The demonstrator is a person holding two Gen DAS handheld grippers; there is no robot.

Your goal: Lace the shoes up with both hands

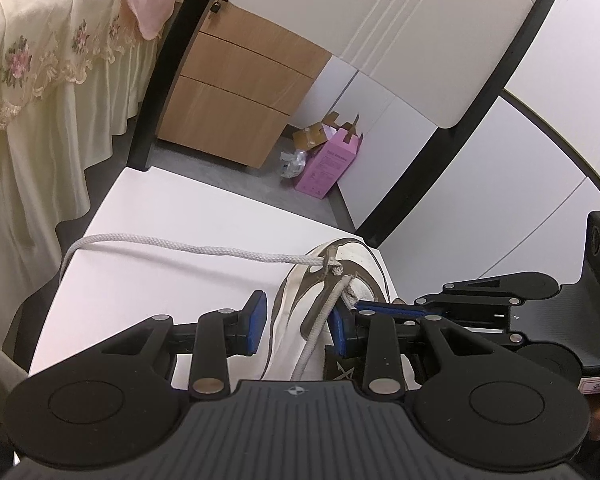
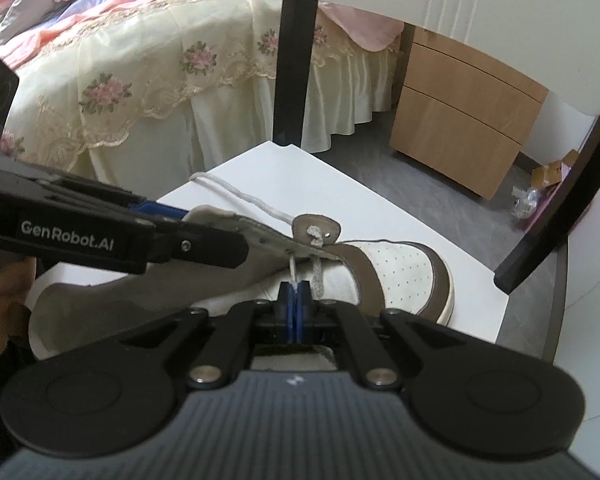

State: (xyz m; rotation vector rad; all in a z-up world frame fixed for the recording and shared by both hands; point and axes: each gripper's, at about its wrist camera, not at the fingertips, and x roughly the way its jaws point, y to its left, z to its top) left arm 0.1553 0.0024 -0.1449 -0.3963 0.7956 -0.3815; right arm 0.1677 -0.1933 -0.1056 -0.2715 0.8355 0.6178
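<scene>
The white-and-brown leather sneaker [image 2: 396,276] lies on the white desk [image 2: 380,208]. The right tongs [image 2: 299,296] are clamped on the tip of the white braided shoelace [image 1: 188,246] just below the eyelet flap; the left tongs [image 1: 298,322] stand apart around the shoe's upper. Judging from this, the right should draw the lace through steadily while the left braces the flap.

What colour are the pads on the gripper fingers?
Blue pads, clearest in the left wrist view.
</scene>
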